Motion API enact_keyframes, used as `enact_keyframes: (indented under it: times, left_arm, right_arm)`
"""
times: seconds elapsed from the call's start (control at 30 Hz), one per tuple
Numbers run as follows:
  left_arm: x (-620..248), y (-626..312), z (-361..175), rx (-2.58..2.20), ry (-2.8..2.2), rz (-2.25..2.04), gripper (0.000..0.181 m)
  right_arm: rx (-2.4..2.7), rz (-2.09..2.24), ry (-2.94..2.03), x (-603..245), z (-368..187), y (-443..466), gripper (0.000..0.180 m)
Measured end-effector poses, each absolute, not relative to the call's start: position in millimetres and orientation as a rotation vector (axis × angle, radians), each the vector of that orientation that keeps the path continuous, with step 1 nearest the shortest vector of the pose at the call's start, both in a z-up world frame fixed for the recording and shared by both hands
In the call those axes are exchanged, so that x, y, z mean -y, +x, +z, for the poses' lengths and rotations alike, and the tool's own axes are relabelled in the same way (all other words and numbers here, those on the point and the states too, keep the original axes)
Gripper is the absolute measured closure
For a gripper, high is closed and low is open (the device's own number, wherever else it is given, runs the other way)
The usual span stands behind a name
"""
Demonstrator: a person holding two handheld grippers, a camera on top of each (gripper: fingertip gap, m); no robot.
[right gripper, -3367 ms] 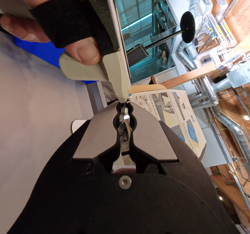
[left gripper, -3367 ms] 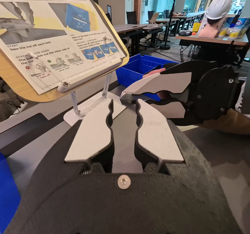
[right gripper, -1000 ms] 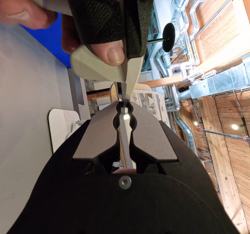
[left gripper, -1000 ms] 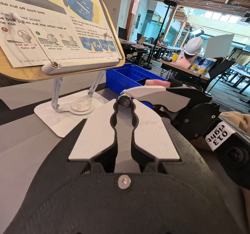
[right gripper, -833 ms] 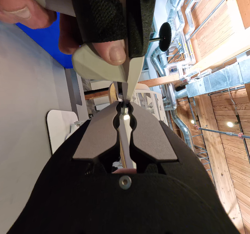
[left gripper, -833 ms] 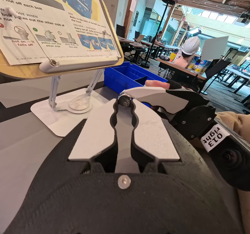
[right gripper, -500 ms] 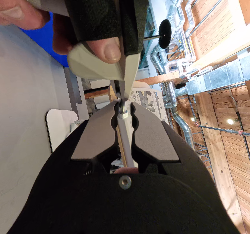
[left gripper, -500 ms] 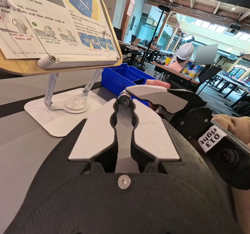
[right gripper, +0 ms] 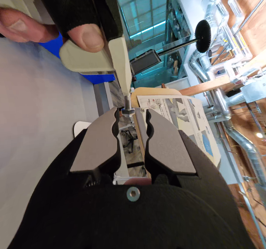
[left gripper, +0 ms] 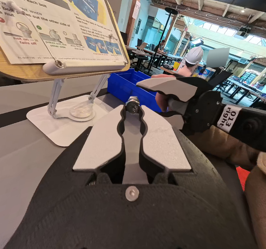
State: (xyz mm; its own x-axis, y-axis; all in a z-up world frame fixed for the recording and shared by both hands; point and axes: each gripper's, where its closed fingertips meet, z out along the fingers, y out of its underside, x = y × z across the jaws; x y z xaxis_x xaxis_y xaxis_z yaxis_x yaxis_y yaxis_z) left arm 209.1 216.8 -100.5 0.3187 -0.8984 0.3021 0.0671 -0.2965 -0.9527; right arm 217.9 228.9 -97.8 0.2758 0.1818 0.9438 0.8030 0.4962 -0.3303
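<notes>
The left gripper (left gripper: 132, 109), in the centre of the left wrist view, is closed on the head of a bolt (left gripper: 132, 108), pinched between its two fingertips with the head facing the camera. A nut (right gripper: 127, 112) sits on the bolt's threaded shaft; in the right wrist view it shows just above centre.

The right gripper (right gripper: 131, 114) has its jaws spread a moderate way and holds nothing; the nut lies just at its left fingertip, whether touching I cannot tell. In the left wrist view this gripper enters from the right, just above and beside the bolt.

A blue bin (left gripper: 126, 83) stands behind the bolt on a grey table (left gripper: 25, 148). At upper left of that view an instruction sheet (left gripper: 57, 25) rests on a wooden board (left gripper: 28, 72) with a white stand (left gripper: 57, 123).
</notes>
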Motion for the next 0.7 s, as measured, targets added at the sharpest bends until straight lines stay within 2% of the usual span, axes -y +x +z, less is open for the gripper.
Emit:
enact_keyframes:
  times: [0.1, 0.4, 0.43, 0.5, 0.6, 0.7]
  left_arm:
    - [-219.2, 204.0, -97.4, -0.769, -1.544, -1.183, 0.164]
    - [-216.8, 208.1, -100.0, -0.789, -1.554, -1.159, 0.164]
    - [-219.3, 205.5, -100.1, -0.769, -1.562, -1.154, 0.165]
    - [-225.1, 198.9, -99.8, -0.734, -1.564, -1.149, 0.164]
    - [-227.6, 194.2, -97.3, -0.712, -1.553, -1.177, 0.164]
    - [-225.2, 195.2, -94.9, -0.721, -1.529, -1.192, 0.165]
  right_arm:
    - [1.278, -0.503, -1.047, -231.7, -98.9, 223.2, 0.138]
    - [1.367, -0.449, -1.111, -227.6, -118.7, 213.6, 0.141]
    - [1.388, -0.437, -1.11, -224.6, -120.2, 212.4, 0.149]
    - [1.539, -0.3, -1.05, -200.1, -129.8, 200.0, 0.18]
    - [1.535, -0.245, -1.028, -190.1, -122.2, 196.1, 0.177]
    - [1.414, -0.269, -1.043, -201.3, -106.1, 204.8, 0.158]
